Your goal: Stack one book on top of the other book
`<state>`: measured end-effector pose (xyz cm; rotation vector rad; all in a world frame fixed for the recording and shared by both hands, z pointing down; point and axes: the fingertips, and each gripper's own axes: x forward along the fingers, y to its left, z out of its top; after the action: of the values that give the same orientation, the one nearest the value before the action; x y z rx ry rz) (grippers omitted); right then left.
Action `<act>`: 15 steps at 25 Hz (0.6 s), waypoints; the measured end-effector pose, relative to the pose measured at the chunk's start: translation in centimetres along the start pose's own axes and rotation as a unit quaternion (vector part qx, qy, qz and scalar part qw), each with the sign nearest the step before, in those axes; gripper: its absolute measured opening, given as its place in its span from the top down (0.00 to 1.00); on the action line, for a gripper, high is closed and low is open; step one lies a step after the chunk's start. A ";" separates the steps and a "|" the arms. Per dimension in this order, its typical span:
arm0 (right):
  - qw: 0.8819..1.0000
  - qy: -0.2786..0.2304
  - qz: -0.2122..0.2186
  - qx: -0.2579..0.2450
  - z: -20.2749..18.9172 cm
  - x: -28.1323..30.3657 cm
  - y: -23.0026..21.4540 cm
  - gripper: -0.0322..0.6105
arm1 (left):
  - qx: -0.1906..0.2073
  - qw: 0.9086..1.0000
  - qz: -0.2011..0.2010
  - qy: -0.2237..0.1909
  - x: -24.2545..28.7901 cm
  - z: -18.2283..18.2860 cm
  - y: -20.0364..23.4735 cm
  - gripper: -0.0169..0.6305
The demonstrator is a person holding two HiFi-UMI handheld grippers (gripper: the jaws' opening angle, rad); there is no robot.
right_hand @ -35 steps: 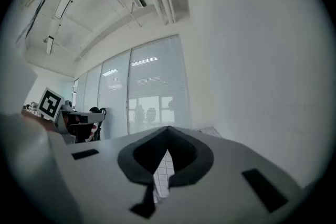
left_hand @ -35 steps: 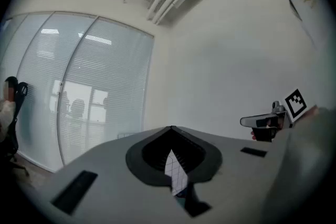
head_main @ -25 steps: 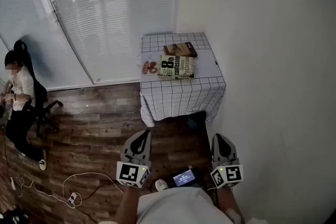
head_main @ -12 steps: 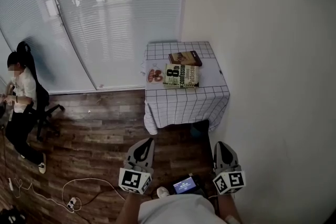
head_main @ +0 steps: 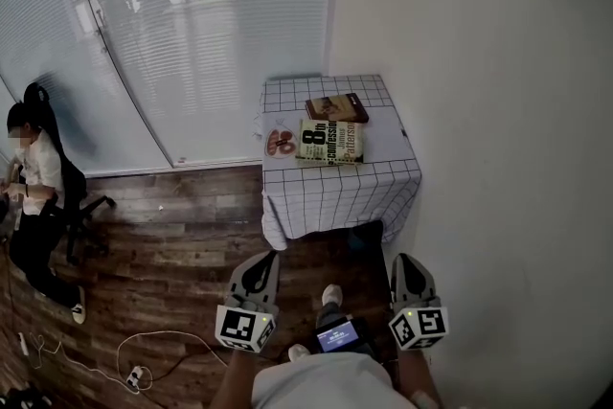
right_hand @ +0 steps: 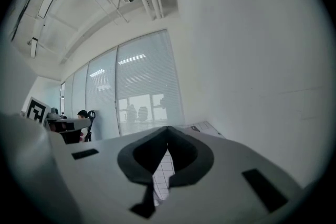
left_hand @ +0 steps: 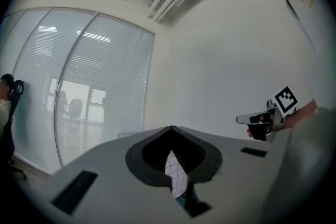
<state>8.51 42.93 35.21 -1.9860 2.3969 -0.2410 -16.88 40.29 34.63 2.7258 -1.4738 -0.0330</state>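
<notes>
A small table with a white checked cloth [head_main: 335,187] stands against the wall. On it a green and yellow book [head_main: 330,142] lies near the front, and a dark brown book [head_main: 336,107] lies behind it. Both grippers hang low in the head view, well short of the table. My left gripper [head_main: 257,265] is shut and holds nothing; in its own view the jaws [left_hand: 170,136] meet over the checked cloth. My right gripper [head_main: 407,263] is shut too, with nothing in it, and its jaws [right_hand: 168,136] are together in the right gripper view.
A card with a red picture [head_main: 279,143] lies left of the green book. A person sits on an office chair [head_main: 38,196] at far left. Cables and a power strip [head_main: 132,364] lie on the wooden floor. A white wall [head_main: 498,110] runs along the right, blinds behind.
The table and books have shifted slightly lower and to the right in the head view. A shoe now shows on the floor between the two grippers. Both grippers stay shut.
</notes>
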 end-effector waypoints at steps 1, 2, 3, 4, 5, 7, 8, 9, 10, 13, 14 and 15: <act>1.000 0.001 0.001 0.000 -0.1 0.7 -0.2 0.94 | 0.000 1.000 0.002 0.001 0.6 -0.1 0.4 0.96; 1.000 0.002 0.003 0.001 -0.1 1.5 -0.4 0.94 | 0.000 1.000 0.003 0.003 1.3 -0.2 0.8 0.96; 1.000 0.002 0.004 0.003 -0.3 2.3 -0.7 0.94 | 0.000 1.000 0.004 0.005 2.0 -0.2 1.1 0.96; 1.000 0.002 0.004 0.004 -0.4 3.0 -1.0 0.94 | 0.001 1.000 0.005 0.006 2.6 -0.3 1.5 0.96; 1.000 0.002 0.004 0.005 -0.5 3.8 -1.4 0.94 | 0.002 1.000 0.006 0.007 3.3 -0.3 1.9 0.96; 1.000 0.004 0.003 0.006 -0.4 5.4 -2.0 0.94 | 0.003 1.000 0.008 0.010 4.8 -0.2 2.7 0.96; 1.000 0.004 0.003 0.005 -0.2 6.2 -2.2 0.94 | 0.003 1.000 0.009 0.012 5.5 -0.2 3.0 0.97; 1.000 0.005 0.003 0.005 -0.1 7.0 -2.5 0.94 | 0.003 1.000 0.010 0.014 6.3 -0.1 3.4 0.96; 1.000 0.006 0.004 0.005 0.0 7.9 -2.8 0.94 | 0.003 1.000 0.011 0.016 7.1 -0.1 3.7 0.96; 1.000 0.013 0.004 0.005 0.4 10.2 -3.9 0.94 | 0.005 1.000 0.013 0.021 9.5 -0.3 4.5 0.96; 1.000 0.015 0.004 0.005 0.5 10.9 -4.4 0.94 | 0.006 1.000 0.014 0.024 10.3 -0.3 4.7 0.96; 1.000 0.016 0.004 0.006 0.6 11.5 -4.9 0.94 | 0.006 0.999 0.015 0.027 11.1 -0.4 4.8 0.96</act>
<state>11.11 30.71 36.25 -1.9820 2.4171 -0.2888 -14.82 28.40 35.29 2.6905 -1.5065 0.0504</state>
